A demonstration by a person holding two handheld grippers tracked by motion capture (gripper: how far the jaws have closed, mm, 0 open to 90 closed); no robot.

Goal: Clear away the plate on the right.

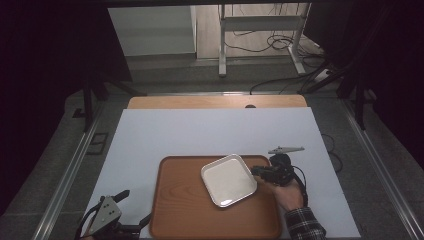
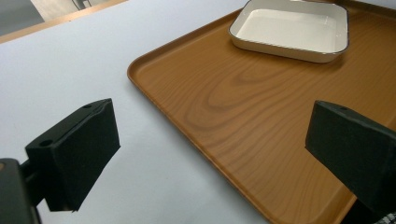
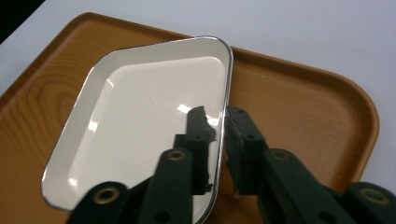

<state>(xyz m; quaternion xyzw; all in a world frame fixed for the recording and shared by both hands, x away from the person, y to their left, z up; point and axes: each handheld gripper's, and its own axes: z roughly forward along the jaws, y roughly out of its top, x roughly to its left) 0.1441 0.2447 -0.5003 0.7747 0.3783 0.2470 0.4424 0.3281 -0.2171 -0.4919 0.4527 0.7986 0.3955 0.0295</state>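
A white square dish (image 1: 227, 180) with a thin dark rim lies on the right half of a brown wooden tray (image 1: 180, 210). My right gripper (image 1: 255, 171) comes in from the right and is shut on the dish's right rim. In the right gripper view one jaw sits inside the dish (image 3: 149, 107) and the other outside it, over the tray (image 3: 303, 107), with my gripper (image 3: 223, 126) pinching the rim. My left gripper (image 1: 132, 207) hovers open at the tray's near left corner. In its own view the gripper (image 2: 210, 140) spans the tray's edge (image 2: 224, 107), with the dish (image 2: 289, 28) farther off.
The tray rests on a white sheet (image 1: 210, 130) that covers the table, with a strip of wooden tabletop (image 1: 215, 102) showing at the far edge. A sleeve in a check pattern (image 1: 305, 225) enters at the bottom right. Beyond the table are desk legs and cables on the floor.
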